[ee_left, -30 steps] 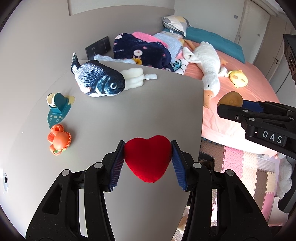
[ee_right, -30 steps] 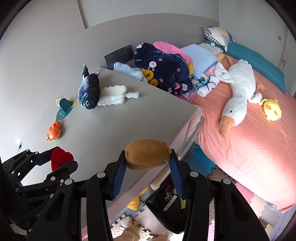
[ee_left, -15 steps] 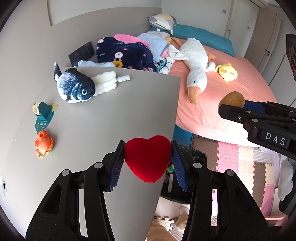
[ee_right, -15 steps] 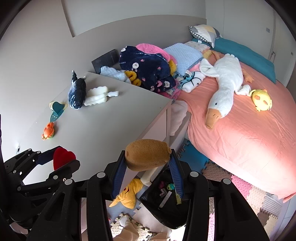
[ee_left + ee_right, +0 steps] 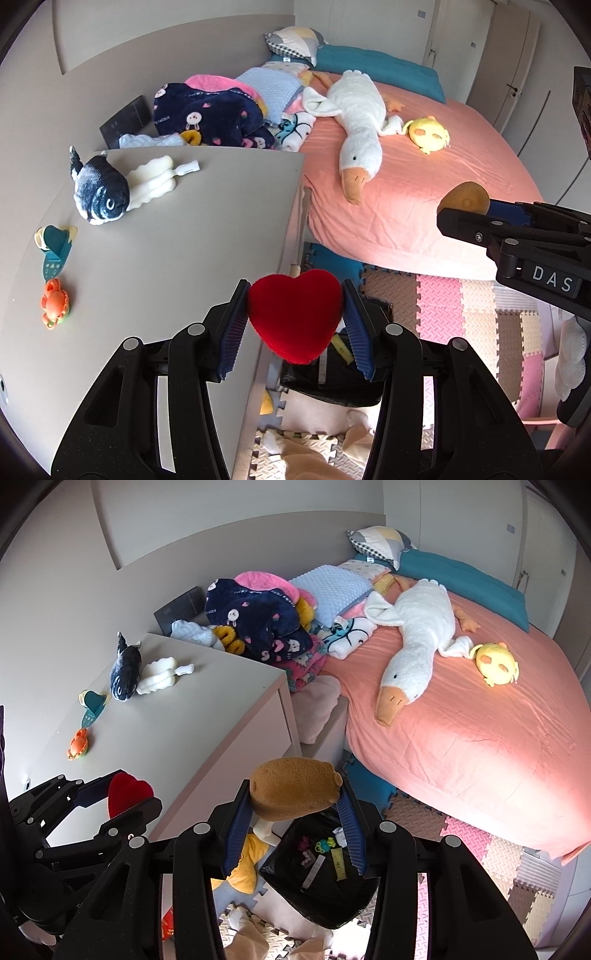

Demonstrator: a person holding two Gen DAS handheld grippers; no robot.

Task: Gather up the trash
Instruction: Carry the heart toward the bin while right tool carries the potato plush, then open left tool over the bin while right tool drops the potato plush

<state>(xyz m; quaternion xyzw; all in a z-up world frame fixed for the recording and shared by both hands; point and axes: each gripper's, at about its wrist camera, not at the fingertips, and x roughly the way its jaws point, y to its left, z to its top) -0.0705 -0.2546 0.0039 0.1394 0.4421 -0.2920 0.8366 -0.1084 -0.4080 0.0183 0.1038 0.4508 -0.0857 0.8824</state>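
Note:
My left gripper [image 5: 294,321] is shut on a red plush heart [image 5: 294,315], held over the right edge of the grey cabinet top [image 5: 166,258]. My right gripper [image 5: 293,808] is shut on a brown sponge-like toy [image 5: 293,788], hanging above a black bin bag [image 5: 321,871] on the floor that holds several small bits. The bag [image 5: 332,380] shows partly hidden behind the heart in the left wrist view. The right gripper with the brown toy [image 5: 465,195] appears at the right there; the left gripper with the heart [image 5: 127,792] appears at the lower left in the right wrist view.
On the cabinet lie a dark plush fish [image 5: 99,190], a cream toy [image 5: 153,181], a teal toy [image 5: 55,247] and an orange crab toy [image 5: 54,304]. A pink bed [image 5: 461,720] carries a white goose plush [image 5: 413,646], a yellow plush [image 5: 496,664] and piled blankets [image 5: 258,624]. Foam mats [image 5: 461,306] cover the floor.
Both grippers have moved sideways off the cabinet toward its right edge, each keeping its toy. The bin bag and floor mats have come into view below them.

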